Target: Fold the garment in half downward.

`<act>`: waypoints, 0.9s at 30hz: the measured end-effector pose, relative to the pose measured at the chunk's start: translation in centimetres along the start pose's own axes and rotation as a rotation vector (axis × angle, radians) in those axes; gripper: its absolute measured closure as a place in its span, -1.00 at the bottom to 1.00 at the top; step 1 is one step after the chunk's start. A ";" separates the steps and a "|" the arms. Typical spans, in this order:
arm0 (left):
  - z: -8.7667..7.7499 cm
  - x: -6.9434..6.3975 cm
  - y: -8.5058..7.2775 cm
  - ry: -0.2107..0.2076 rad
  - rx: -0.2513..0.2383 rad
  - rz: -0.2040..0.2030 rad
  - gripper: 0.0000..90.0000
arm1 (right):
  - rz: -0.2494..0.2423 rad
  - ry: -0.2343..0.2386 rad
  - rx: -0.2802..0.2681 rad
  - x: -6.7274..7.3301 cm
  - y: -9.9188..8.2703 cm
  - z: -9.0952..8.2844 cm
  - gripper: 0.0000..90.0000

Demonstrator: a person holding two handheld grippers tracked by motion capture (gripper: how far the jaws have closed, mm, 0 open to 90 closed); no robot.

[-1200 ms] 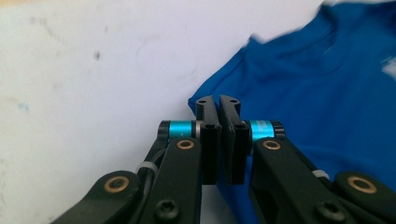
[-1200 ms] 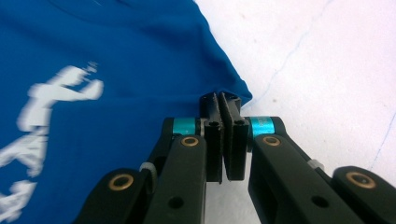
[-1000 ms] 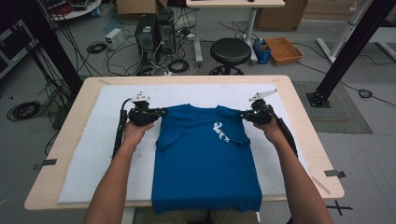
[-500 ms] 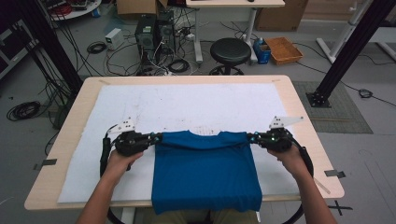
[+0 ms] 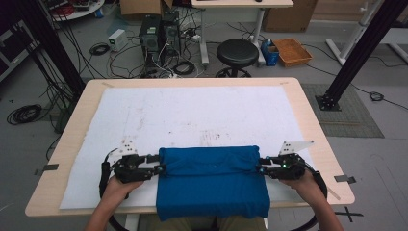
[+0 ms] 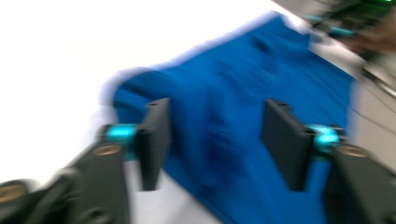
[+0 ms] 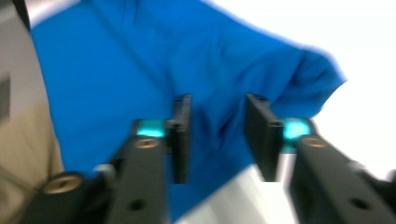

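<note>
flanking the folded blue shirt at nine and three o'clock, left gripper and right gripper are seen released (jaws just opened, cloth lying loose between them).

High view: fixed overhead on the person's side, facing forward and down, far enough to take in the whole table plus floor clutter behind. Left gripper view: rides low on the left gripper, close-up, facing across the blue t-shirt toward the other hand. Right gripper view: equally close, facing the shirt's opposite edge. Both blurred. All three share the folded shirt.
</note>
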State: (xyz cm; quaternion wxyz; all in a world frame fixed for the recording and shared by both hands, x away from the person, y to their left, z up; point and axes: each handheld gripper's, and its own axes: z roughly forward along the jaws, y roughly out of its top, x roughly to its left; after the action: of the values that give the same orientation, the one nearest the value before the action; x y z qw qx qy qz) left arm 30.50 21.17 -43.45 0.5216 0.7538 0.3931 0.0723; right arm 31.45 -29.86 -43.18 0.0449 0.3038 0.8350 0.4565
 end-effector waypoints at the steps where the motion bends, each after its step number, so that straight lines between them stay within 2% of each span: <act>1: 0.0 0.0 0.0 0.000 0.000 0.000 -0.16 | 0.022 -0.029 -0.034 -0.1 0.5 0.0 0.07; 2: 0.6 0.5 1.1 0.071 -0.009 -0.009 -0.16 | 0.050 -0.070 -0.063 -0.3 1.0 0.0 -0.01; 3: 1.0 0.7 1.6 0.093 -0.002 -0.018 -0.16 | 0.079 -0.116 -0.079 -0.6 1.6 0.2 -0.01; 5: 2.3 1.1 2.2 0.119 0.035 -0.037 -0.16 | 0.121 -0.200 -0.076 -1.2 2.5 0.9 -0.03; 6: 2.3 1.1 2.2 0.119 0.035 -0.037 -0.16 | 0.134 -0.235 -0.050 -1.5 2.8 1.4 -0.03; 7: 3.0 1.2 2.3 0.130 0.067 -0.042 -0.16 | 0.144 -0.258 -0.014 -1.9 2.9 2.0 -0.02; 8: 3.7 1.4 2.3 0.136 0.097 -0.043 -0.16 | 0.144 -0.258 -0.014 -1.9 2.9 2.0 -0.02; 9: 4.2 1.5 2.2 0.137 0.128 -0.046 -0.14 | 0.166 -0.268 0.047 -2.4 2.9 3.1 0.03; 10: 4.6 1.7 2.1 0.144 0.159 -0.051 -0.14 | 0.166 -0.268 0.047 -2.4 2.9 3.1 0.03; 11: 5.0 1.8 1.8 0.134 0.191 -0.040 0.13 | 0.168 -0.251 0.094 -2.8 2.7 3.8 0.18; 12: 5.0 1.8 1.8 0.134 0.191 -0.040 0.28 | 0.168 -0.250 0.121 -2.9 2.5 4.1 0.26; 13: 4.9 1.8 1.7 0.149 0.187 -0.018 0.53 | 0.160 -0.252 0.117 -2.8 2.3 4.1 0.36; 14: 4.9 1.9 1.6 0.125 0.189 -0.027 0.70 | 0.156 -0.248 0.114 -2.9 2.2 3.9 0.52; 15: 4.8 1.7 1.6 0.128 0.191 -0.014 0.77 | 0.157 -0.234 0.121 -3.0 2.1 3.8 0.66; 17: 4.9 1.5 1.7 0.138 0.187 -0.010 0.81 | 0.129 -0.216 0.120 -3.0 2.0 3.6 0.79; 18: 4.9 1.5 1.7 0.138 0.187 -0.010 0.82 | 0.129 -0.216 0.120 -3.0 2.0 3.6 0.79; 19: 4.8 1.6 1.9 0.132 0.150 -0.024 0.82 | 0.112 -0.217 0.114 -3.0 2.0 3.4 0.83; 20: 4.8 1.6 1.9 0.132 0.150 -0.024 0.82 | 0.113 -0.230 0.105 -3.2 2.0 3.2 0.84; 21: 4.6 1.9 2.3 0.128 0.097 -0.051 0.83 | 0.111 -0.244 0.091 -3.4 2.0 3.0 0.84; 22: 4.5 2.0 2.6 0.125 0.071 -0.056 0.82 | 0.109 -0.262 0.080 -3.7 2.1 2.8 0.84; 23: 4.6 2.1 2.9 0.128 0.041 -0.054 0.82 | 0.107 -0.283 0.074 -4.0 2.3 2.7 0.84; 24: 4.7 2.1 3.2 0.147 0.016 -0.042 0.82 | 0.100 -0.301 0.066 -4.3 2.6 2.6 0.84; 25: 5.0 2.2 3.6 0.168 0.007 -0.025 0.82 | 0.093 -0.320 0.061 -4.7 2.9 2.6 0.84; 26: 5.0 2.2 3.6 0.168 0.007 -0.025 0.82 | 0.093 -0.320 0.061 -4.7 2.9 2.6 0.84; 27: 5.6 2.4 4.2 0.178 0.006 -0.022 0.82 | 0.088 -0.339 0.051 -5.1 3.3 2.6 0.84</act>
State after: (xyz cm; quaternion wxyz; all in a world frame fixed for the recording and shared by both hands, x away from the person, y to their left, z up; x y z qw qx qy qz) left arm 37.18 18.05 -43.10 0.4831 0.7417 0.4461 0.1320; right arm 38.06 -29.44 -43.10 0.1574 0.4139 0.8127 0.3787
